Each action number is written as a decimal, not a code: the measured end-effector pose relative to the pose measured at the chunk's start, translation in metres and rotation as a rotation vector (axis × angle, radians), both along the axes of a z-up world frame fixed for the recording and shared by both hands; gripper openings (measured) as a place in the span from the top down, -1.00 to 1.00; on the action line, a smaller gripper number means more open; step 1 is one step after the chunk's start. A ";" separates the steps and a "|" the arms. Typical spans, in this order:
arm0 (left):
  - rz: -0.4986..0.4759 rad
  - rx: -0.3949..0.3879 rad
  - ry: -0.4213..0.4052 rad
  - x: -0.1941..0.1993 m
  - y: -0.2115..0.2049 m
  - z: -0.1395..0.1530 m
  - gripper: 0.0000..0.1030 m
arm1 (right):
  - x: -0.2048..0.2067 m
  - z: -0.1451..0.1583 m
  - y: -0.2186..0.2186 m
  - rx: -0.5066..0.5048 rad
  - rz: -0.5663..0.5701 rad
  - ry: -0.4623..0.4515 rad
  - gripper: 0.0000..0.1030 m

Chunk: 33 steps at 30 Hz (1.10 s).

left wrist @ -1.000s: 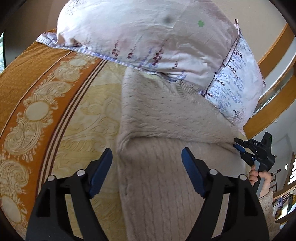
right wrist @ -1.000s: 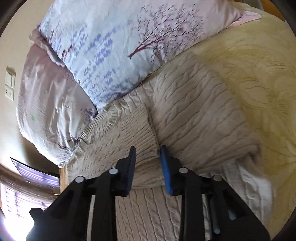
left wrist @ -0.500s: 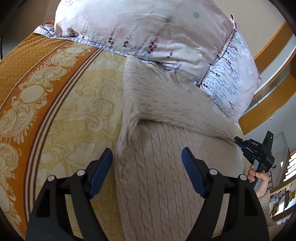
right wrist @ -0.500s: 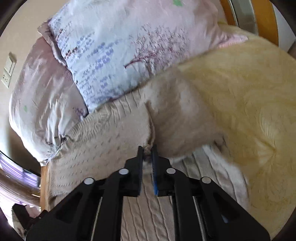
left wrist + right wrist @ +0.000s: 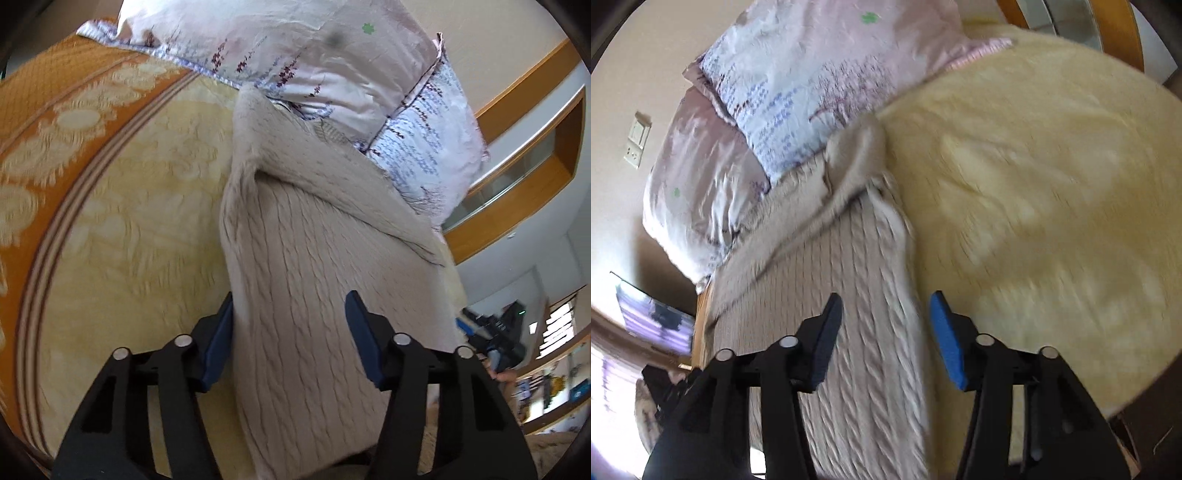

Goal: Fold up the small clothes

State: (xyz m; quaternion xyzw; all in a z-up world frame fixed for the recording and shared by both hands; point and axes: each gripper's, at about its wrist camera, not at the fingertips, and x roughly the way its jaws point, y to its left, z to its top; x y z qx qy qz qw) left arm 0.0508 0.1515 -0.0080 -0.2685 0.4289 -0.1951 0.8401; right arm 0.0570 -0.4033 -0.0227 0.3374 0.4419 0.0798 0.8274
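The right gripper [image 5: 886,332] is open now. Half a second ago it was pinched shut on a fold of the sweater [image 5: 864,332]; now its blue pads are wide apart and nothing is in them. It has let go. The sleeve [image 5: 849,173] it carried lies across the top of the sweater, far in front of the gripper, near the pillows [image 5: 798,85]. So I think the sleeve fold is done and the next fold can start.

The right gripper points along the sweater's edge. One pad is over the knit, and the other is over the yellow bed [image 5: 1052,184] on the gripper's right. The picture is blurry, so the hand looks to be moving.

The left gripper [image 5: 291,332] is open too, and holds nothing. It has come closer to the sweater [image 5: 314,295] than it was a second ago. Its left pad is right at the sweater's left edge, and its right pad is over the knit. It may be getting ready to grab that edge.

Farther on, the folded sleeve [image 5: 325,177] slants across the sweater. Past it are the pillows [image 5: 314,48], at the head of the bed [image 5: 129,184].
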 end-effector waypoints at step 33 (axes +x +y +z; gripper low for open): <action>-0.234 -0.180 0.016 -0.090 -0.019 -0.027 0.85 | -0.077 -0.005 0.031 0.195 0.399 -0.236 0.83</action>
